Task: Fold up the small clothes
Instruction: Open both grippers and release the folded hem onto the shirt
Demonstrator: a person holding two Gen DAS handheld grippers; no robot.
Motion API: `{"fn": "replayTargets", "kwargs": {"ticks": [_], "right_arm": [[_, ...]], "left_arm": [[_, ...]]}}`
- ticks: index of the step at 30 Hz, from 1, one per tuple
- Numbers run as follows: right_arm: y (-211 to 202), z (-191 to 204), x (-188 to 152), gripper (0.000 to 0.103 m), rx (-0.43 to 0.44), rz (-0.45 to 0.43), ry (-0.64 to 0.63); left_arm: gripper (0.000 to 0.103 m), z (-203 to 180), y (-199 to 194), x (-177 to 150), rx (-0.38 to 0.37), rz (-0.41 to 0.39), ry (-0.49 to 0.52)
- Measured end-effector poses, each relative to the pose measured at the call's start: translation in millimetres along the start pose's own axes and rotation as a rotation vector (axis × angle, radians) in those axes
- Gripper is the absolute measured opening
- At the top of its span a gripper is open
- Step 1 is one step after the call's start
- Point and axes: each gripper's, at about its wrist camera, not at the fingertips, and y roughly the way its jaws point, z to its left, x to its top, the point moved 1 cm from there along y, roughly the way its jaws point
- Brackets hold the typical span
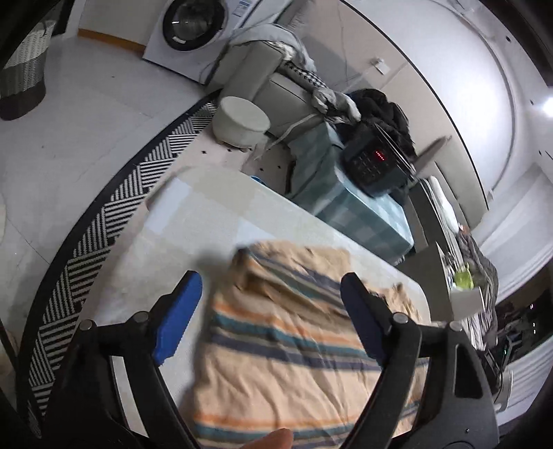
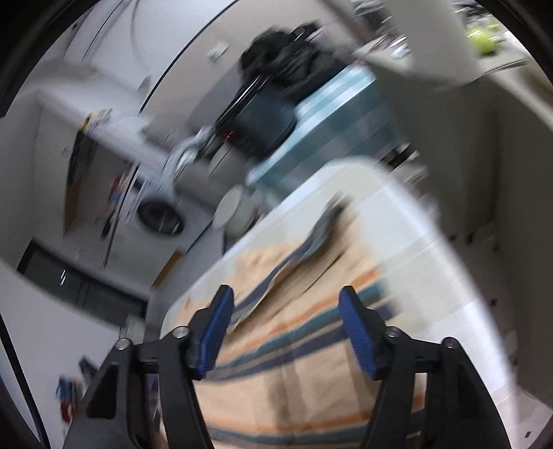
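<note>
A small beige garment (image 1: 287,345) with blue, teal and orange stripes lies rumpled and partly folded on a pale table (image 1: 193,214). My left gripper (image 1: 273,293) hovers over it with its blue pads (image 1: 179,311) spread wide and nothing pinched between them; a fingertip of the person shows at the bottom edge. In the blurred right wrist view the same garment (image 2: 293,366) stretches away across the table (image 2: 414,241). My right gripper (image 2: 287,311) is open above the cloth, and its blue pads (image 2: 356,328) stand apart from the fabric.
Beyond the table stand a teal checked cloth-covered stand (image 1: 349,203) with a dark keypad box (image 1: 376,162), a round white stool (image 1: 242,121), a grey sofa (image 1: 273,76) and a washing machine (image 1: 193,31). A striped rug (image 1: 103,221) borders the table.
</note>
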Motion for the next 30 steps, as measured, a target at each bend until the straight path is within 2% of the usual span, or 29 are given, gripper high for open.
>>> {"fn": "replayTargets", "kwargs": {"ticks": [2,4,6,8,11,18,21,24,26,30], "right_arm": [[20,13,-11,0.068,0.029,0.068,-0.025],[40,21,-19,0.068,0.057,0.113,-0.022],[63,24,-23,0.068,0.083,0.154,0.012],[80,25,-24,0.068,0.098,0.182,0.042],[98,24,-23,0.068,0.107,0.193,0.068],[111,18,-12,0.068,0.126,0.141,0.108],[114,22,-2,0.068,0.132,0.12,0.103],[113,32,12,0.068,0.158,0.083,0.084],[111,37,23,0.07,0.174,0.04,0.079],[119,39,43,0.073,0.158,-0.021,0.093]], "left_arm": [[0.08,-11,-1,-15,-0.065,0.026,-0.006],[0.08,-19,7,-30,-0.17,0.057,-0.065],[0.079,-30,23,-40,-0.228,0.104,-0.108],[0.076,-44,40,-48,-0.229,0.167,-0.103],[0.076,-67,66,-57,-0.205,0.226,-0.05],[0.076,-96,123,-71,-0.149,0.38,0.04],[0.075,-104,135,-64,-0.147,0.371,0.057],[0.076,-104,130,-48,-0.18,0.295,0.046],[0.076,-95,121,-38,-0.169,0.241,0.028],[0.076,-85,110,-26,-0.177,0.229,0.029]]}}
